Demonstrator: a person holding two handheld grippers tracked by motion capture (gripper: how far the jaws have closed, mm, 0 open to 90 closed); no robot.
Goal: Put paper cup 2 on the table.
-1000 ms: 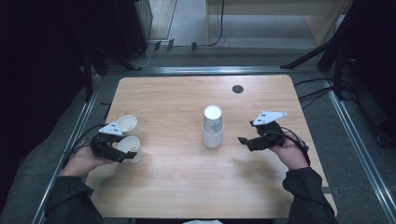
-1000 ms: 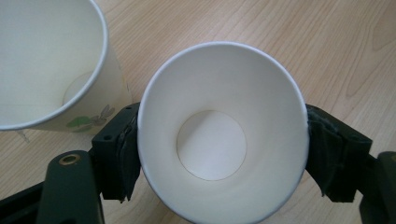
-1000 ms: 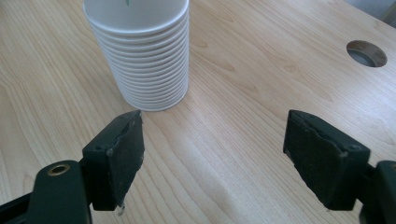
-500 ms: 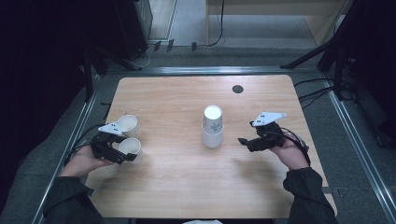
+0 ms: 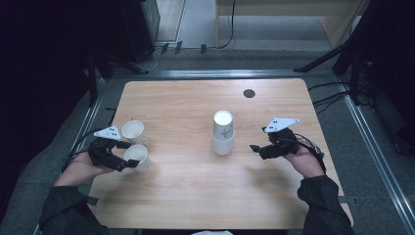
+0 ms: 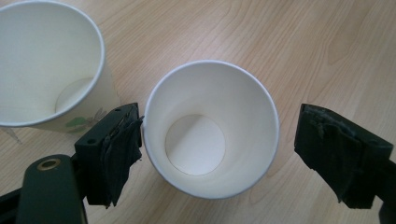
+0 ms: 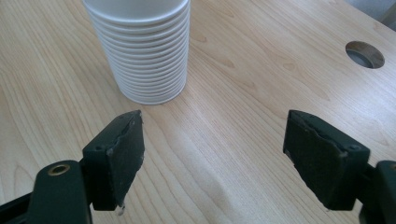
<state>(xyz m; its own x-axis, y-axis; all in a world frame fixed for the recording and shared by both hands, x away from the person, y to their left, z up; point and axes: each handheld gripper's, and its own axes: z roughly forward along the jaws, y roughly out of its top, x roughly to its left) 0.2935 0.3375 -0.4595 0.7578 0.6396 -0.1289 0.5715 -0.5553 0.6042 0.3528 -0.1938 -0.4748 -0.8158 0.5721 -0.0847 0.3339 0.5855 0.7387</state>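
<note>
1. A paper cup (image 5: 137, 155) stands on the wooden table (image 5: 186, 196), near the table's left edge, at about 8 o'clock from the table's middle in the high view.
2. This cup stands straight up. Its open mouth points at the ceiling and its flat bottom sits on the wood, so its long way runs up and down.
3. In the left gripper view you look right down into the paper cup (image 6: 210, 130) and see its round white bottom.
4. The left gripper (image 5: 128, 154) has its jaws around this cup, one on each side. The jaws have just been opening.
5. The jaws are wide apart now. In the left gripper view one pad is right at the cup's rim, and the other pad stands off with bare wood between it and the cup. Nothing is squeezed.
6. A second paper cup (image 5: 133, 131) stands just beside the first, at about 12 o'clock from it in the high view. It also stands mouth up. It has a small green print on its side (image 6: 77, 122).
7. A stack of paper cups (image 5: 223, 133) stands near the middle of the table, tall and straight, mouth up.
8. The right gripper (image 5: 255, 148) is at about 3 o'clock from the stack, a little way off. Its jaws are wide apart with nothing in them, and they point at the stack (image 7: 142, 51).
9. A round hole (image 5: 249, 93) is in the table at about 1 o'clock from the stack.
</note>
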